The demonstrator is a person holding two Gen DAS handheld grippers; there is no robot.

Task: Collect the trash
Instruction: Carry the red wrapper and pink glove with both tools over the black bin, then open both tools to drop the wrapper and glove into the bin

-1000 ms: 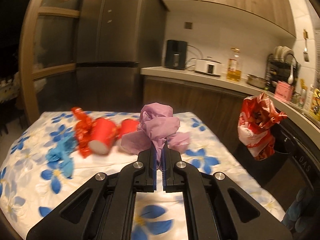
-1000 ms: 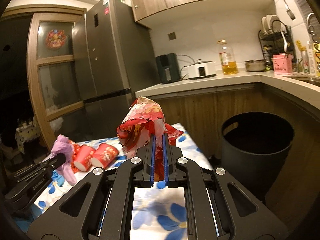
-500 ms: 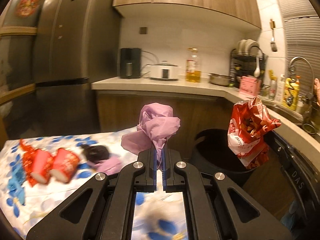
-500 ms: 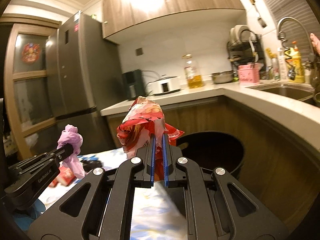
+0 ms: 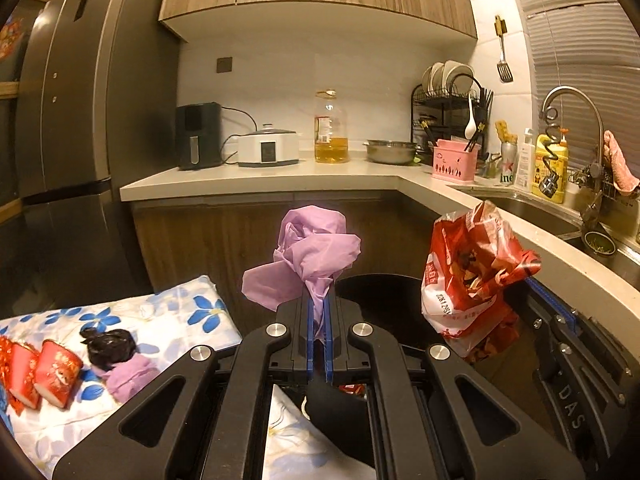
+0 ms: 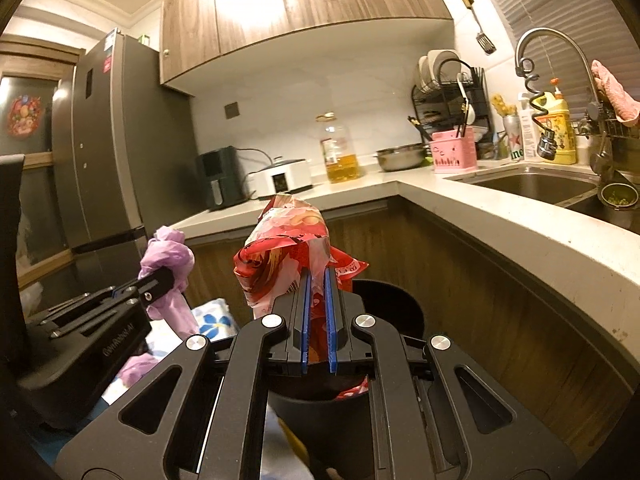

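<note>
My left gripper point(image 5: 319, 308) is shut on a crumpled purple plastic bag point(image 5: 308, 264) and holds it in the air near the black trash bin point(image 5: 384, 288). It also shows in the right wrist view point(image 6: 160, 280) with the purple bag point(image 6: 168, 248). My right gripper point(image 6: 319, 284) is shut on a red and white snack bag point(image 6: 288, 248) above the black bin point(image 6: 400, 308). The snack bag point(image 5: 468, 276) also hangs at the right of the left wrist view. Two red paper cups point(image 5: 44, 372), a black knotted bag point(image 5: 110, 346) and a purple scrap point(image 5: 128, 376) lie on the floral table point(image 5: 188, 320).
A kitchen counter point(image 5: 280, 176) runs behind and curves right to a sink point(image 6: 532, 184) with a tap. A fridge point(image 5: 84, 120) stands at the left. An oil bottle point(image 5: 330, 128), a cooker point(image 5: 268, 148) and a dish rack point(image 5: 452, 108) stand on the counter.
Both grippers have swung right from the table toward the bin, each still holding its bag. The bin now lies directly ahead and below; the table has slid to the left.
</note>
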